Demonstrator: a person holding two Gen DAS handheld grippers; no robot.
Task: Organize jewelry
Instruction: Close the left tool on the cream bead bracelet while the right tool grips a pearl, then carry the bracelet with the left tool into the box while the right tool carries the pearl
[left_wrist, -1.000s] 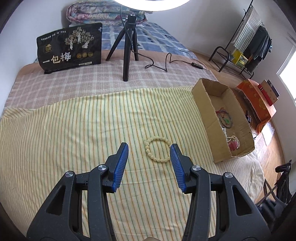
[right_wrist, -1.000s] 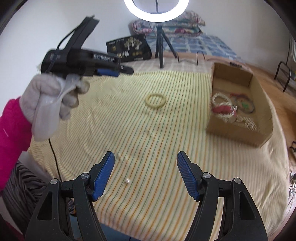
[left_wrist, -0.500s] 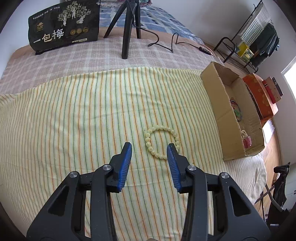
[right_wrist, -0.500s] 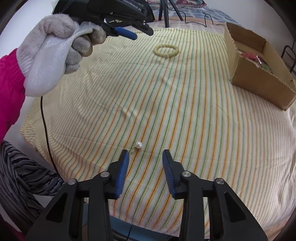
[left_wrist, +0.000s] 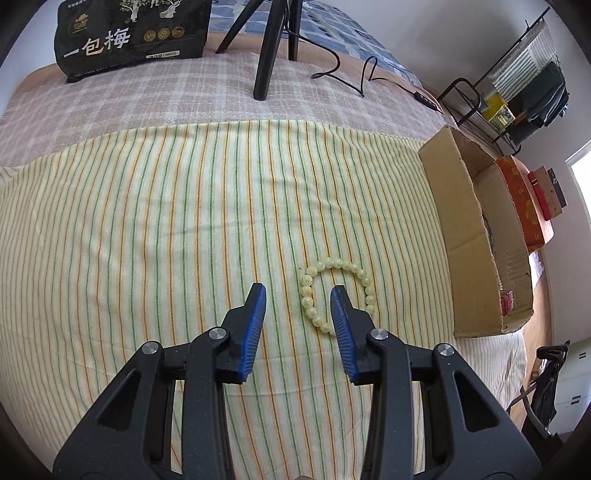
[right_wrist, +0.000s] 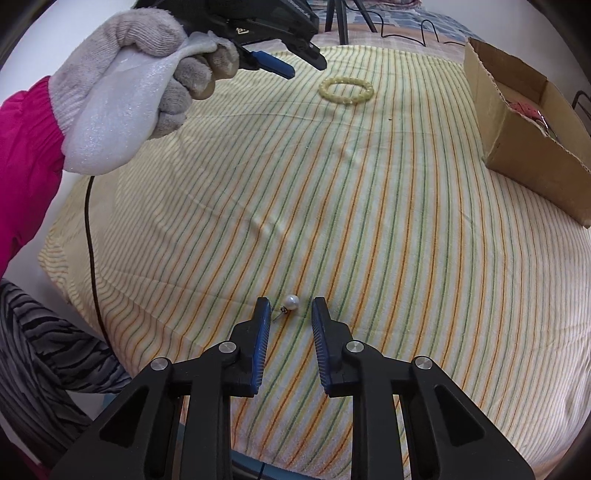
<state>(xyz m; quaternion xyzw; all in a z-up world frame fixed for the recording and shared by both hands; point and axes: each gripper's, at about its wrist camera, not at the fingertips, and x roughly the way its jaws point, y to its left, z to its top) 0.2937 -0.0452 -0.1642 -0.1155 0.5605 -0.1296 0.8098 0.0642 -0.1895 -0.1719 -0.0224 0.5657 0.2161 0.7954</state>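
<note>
1. now, right gripper (right_wrist: 288, 308) spread, unclenched, pearl earring (right_wrist: 291, 301) between its tips, lower centre.
2. left gripper (left_wrist: 298, 295) spread, holding nothing; bead bracelet (left_wrist: 338, 291) at its right finger.
3. cardboard box (right_wrist: 517, 147), right edge, holds some jewelry; both pieces remain.

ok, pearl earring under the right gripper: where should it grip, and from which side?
Probably on the round pearl itself, coming straight down from above. The earring lies flat on the striped cloth, its thin post pointing toward the left finger, too slim to pinch reliably. The right gripper is open and already straddles it, so closing across the pearl's widest part looks best.
</note>
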